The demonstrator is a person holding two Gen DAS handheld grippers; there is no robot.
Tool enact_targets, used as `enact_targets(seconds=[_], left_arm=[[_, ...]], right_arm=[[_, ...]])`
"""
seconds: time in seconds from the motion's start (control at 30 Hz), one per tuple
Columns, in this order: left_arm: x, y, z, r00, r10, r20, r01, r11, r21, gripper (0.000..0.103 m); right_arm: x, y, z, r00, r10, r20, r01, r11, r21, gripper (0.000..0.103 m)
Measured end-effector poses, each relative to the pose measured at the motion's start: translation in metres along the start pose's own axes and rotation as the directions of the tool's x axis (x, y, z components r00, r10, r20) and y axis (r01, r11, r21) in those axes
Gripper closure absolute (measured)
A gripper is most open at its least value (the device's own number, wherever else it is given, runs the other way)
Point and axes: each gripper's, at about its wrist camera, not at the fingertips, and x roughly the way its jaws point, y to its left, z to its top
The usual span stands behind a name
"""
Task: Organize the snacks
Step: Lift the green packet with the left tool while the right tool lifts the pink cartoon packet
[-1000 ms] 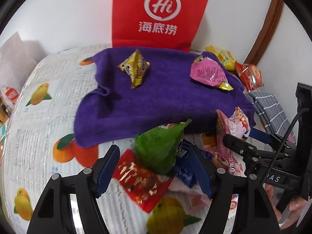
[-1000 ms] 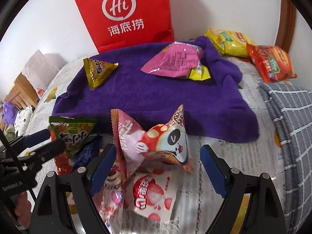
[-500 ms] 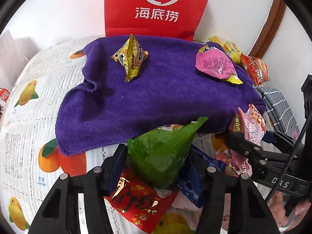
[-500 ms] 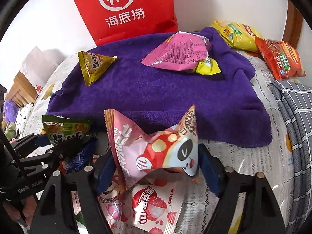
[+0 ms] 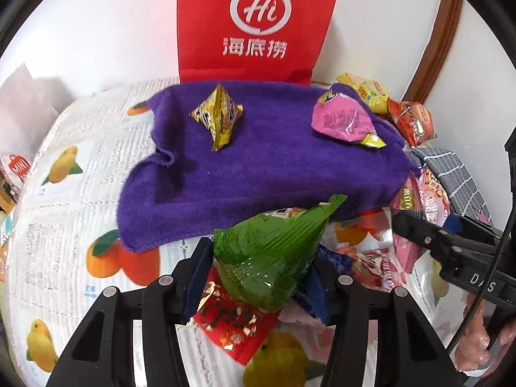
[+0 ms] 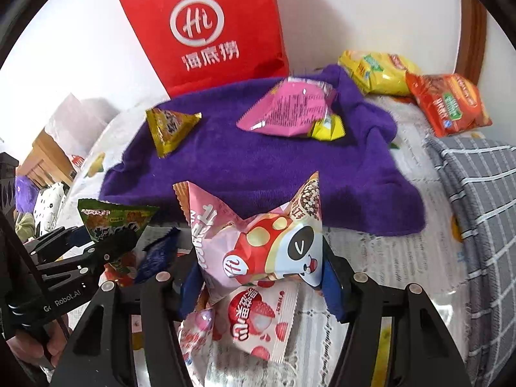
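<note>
In the left wrist view, your left gripper [image 5: 262,275] is squeezing the green bag [image 5: 274,254]. The bag sits right between the two fingers [image 5: 196,274], and both blue pads press on its sides. Its pointy tip sticks up and away toward the purple towel [image 5: 258,167]. Under the green bag lie a red packet [image 5: 235,325] and a blue packet [image 5: 314,293] on the fruit-print cloth [image 5: 64,242]. On the towel sit a yellow bag [image 5: 219,117] and a pink bag [image 5: 345,122], well apart from each other. A red paper bag [image 5: 258,22] stands behind the towel by the wall. Your right gripper [image 5: 451,248] comes in from the right side, with a pink panda bag [image 5: 419,203] in it.

In the right wrist view, your right gripper [image 6: 259,274] is clamped on the panda bag [image 6: 267,242]. The bag fills the gap between the fingers [image 6: 188,287], and its two corners poke up over the edge of the towel [image 6: 258,167]. Just below it lies a lychee packet [image 6: 254,316] on the cloth. Your left gripper [image 6: 96,242] is at the left with the green bag [image 6: 113,219] in it. The yellow bag [image 6: 169,125] and the pink bag [image 6: 287,109] rest on the towel. A yellow chips bag [image 6: 377,71] and an orange chips bag [image 6: 448,103] lie past the towel, at the far right.
</note>
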Motion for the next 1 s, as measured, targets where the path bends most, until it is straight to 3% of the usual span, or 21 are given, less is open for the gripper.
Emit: enact_targets(seconds=[0.4,0.77,1.0], left_arm=[[-0.076,-0.001,0.002,0.994,0.027,0.103,-0.026,1.000,-0.006,0.051],[-0.149,-0.026,0.007,0.975,0.026,0.222,-0.033,0.999,0.029,0.051],[-0.176,-0.040,-0.001,0.967,0.029,0.251,-0.044,0.998,0.052,0.051]], right_arm=[[-0.076,0.004,0.003,0.993,-0.045,0.105,0.044,0.999,0.008,0.041],[-0.150,0.006,-0.004,0.979,-0.072,0.190,0.067,0.997,0.032,0.041],[-0.185,0.009,-0.011,0.968,-0.066,0.240,0.058,0.997,0.041,0.041]])
